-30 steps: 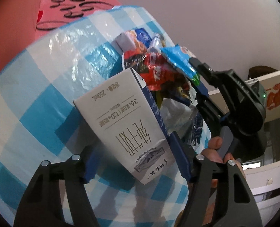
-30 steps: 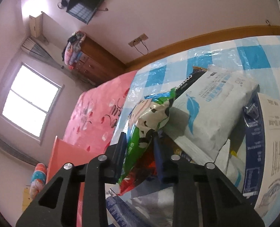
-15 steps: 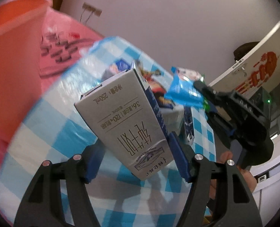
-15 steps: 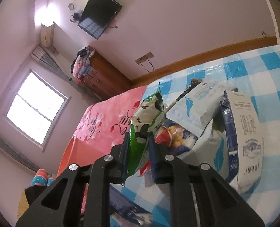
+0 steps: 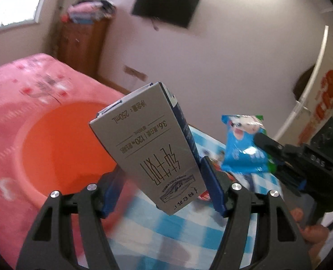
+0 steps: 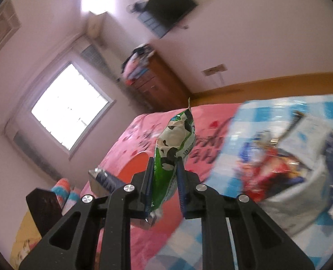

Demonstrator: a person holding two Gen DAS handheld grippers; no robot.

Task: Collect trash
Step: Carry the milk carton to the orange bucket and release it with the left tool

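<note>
- Your left gripper (image 5: 163, 185) is clamped on a grey 250 mL milk carton (image 5: 148, 148), held tilted, with the orange basin (image 5: 61, 148) beyond it to the left.
- Your right gripper (image 6: 165, 184) pinches a green cow-print snack wrapper (image 6: 173, 153) upright between its pads; remaining trash (image 6: 276, 166) lies to its right on the blue checked cloth (image 6: 278, 110).

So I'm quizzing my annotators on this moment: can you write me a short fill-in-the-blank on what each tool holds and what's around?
1. The left tool is shut on a grey milk ____.
2. The right tool grips a green cow-print ____.
3. Behind the carton sits an ____ basin on the pink blanket.
4. The tablecloth is checked white and ____.

Missing words: carton; packet; orange; blue
</note>
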